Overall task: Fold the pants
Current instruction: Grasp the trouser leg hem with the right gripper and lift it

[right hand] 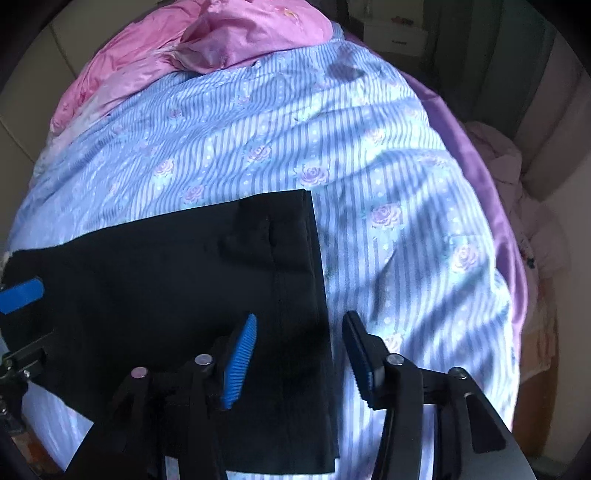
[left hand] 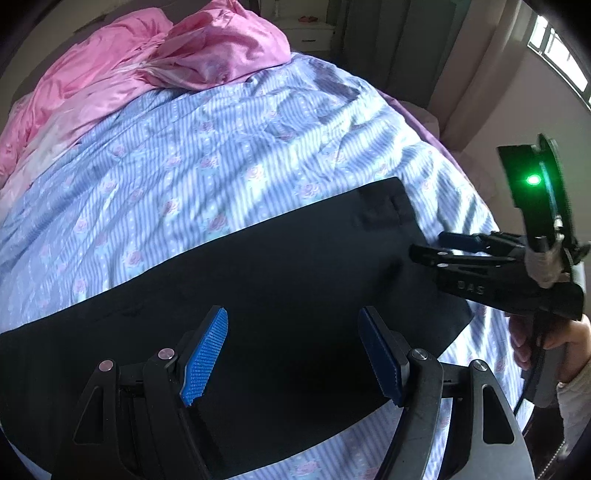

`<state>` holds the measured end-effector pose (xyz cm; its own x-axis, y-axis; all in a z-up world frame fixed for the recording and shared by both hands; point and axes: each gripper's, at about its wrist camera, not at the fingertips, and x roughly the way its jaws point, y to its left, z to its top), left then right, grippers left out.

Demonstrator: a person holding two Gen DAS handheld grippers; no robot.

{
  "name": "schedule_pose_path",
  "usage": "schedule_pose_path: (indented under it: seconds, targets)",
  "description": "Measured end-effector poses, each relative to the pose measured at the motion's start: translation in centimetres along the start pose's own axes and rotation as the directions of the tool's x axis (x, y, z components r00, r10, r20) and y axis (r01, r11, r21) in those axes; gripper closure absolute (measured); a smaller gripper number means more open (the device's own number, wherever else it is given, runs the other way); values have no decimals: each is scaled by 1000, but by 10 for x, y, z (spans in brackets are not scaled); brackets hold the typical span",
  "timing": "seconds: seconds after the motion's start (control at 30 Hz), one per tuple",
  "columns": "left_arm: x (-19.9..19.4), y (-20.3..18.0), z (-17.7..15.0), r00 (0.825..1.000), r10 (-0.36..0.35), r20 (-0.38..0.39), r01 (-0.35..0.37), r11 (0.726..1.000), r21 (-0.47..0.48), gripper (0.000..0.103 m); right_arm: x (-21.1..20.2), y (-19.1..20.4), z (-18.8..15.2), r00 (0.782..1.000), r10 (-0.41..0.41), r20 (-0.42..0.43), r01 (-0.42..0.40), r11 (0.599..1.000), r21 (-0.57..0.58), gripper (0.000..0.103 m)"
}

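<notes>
Black pants (left hand: 280, 288) lie flat across the near part of the bed, waistband end to the right (right hand: 291, 236). My left gripper (left hand: 291, 354) is open and empty, hovering over the middle of the pants. My right gripper (right hand: 299, 358) is open and empty, its jaws straddling the pants' right edge. In the left wrist view the right gripper (left hand: 436, 247) shows from the side at the right edge of the pants, held by a hand (left hand: 554, 336). The left gripper's blue pad (right hand: 22, 293) shows at the left edge of the right wrist view.
The bed has a blue striped floral sheet (left hand: 221, 158). A crumpled pink blanket (left hand: 147, 62) lies at the far left. A purple bed edge (right hand: 495, 206) runs along the right, with pale clothing (right hand: 517, 184) beyond. White drawers (left hand: 310, 33) stand at the back.
</notes>
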<state>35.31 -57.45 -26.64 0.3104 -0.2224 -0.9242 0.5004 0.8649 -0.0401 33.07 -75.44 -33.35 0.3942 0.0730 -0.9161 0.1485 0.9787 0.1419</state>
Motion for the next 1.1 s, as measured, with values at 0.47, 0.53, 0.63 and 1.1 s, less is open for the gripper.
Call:
schedule_pose_path:
  seconds: [0.47, 0.53, 0.63, 1.1]
  targets:
    - [9, 1, -2, 999, -15, -30, 13, 999, -50, 31, 38, -32, -16, 986, 163, -33, -154, 968, 197, 53]
    - [9, 3, -1, 999, -17, -31, 15, 998, -56, 31, 39, -28, -14, 987, 157, -32, -147, 969, 198, 58]
    - [8, 3, -1, 999, -24, -34, 22, 998, -62, 31, 37, -30, -17, 986, 165, -37, -154, 965, 211, 68]
    - [-32, 31, -5, 1000, -10, 17, 12, 994, -109, 31, -34, -1, -7, 996, 52, 65, -67, 969, 236, 95]
